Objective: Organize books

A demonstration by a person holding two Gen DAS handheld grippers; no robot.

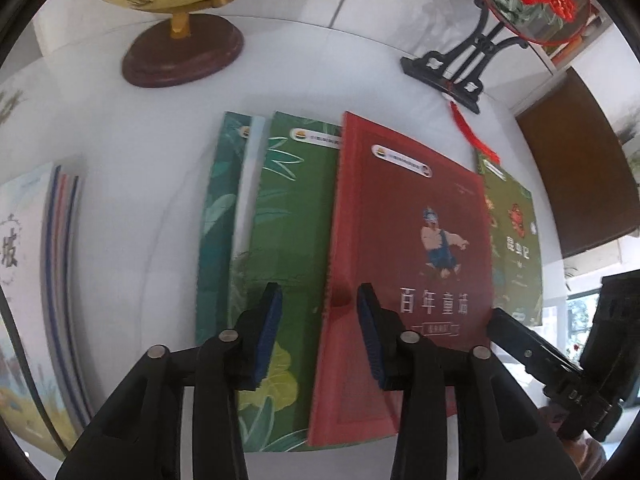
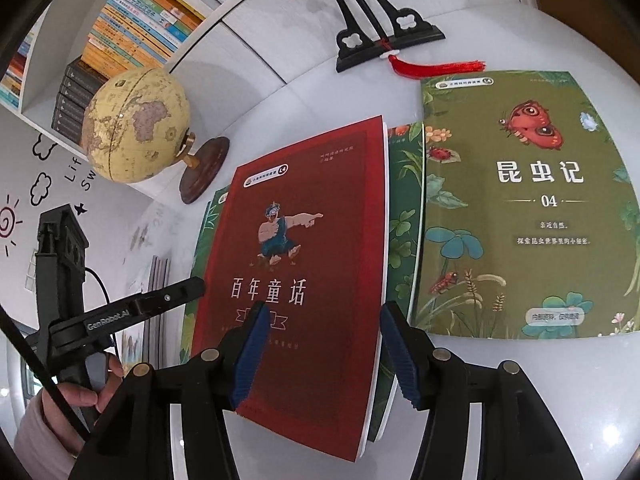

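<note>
Two claws open over books on the white bench.
Red book (image 2: 296, 264) lies on top of a fanned pile of green books (image 1: 292, 240), mid bench. Right claw (image 2: 320, 354) is wide open astride its near right edge, holding nothing. Left claw (image 1: 320, 336) is open too, over the red book's left edge, empty. An olive insect book (image 2: 524, 208) lies flat just right of the pile. Globe (image 2: 136, 124) and a black stand (image 2: 384, 36) sit at the far side; more books (image 1: 36, 280) far left.
</note>
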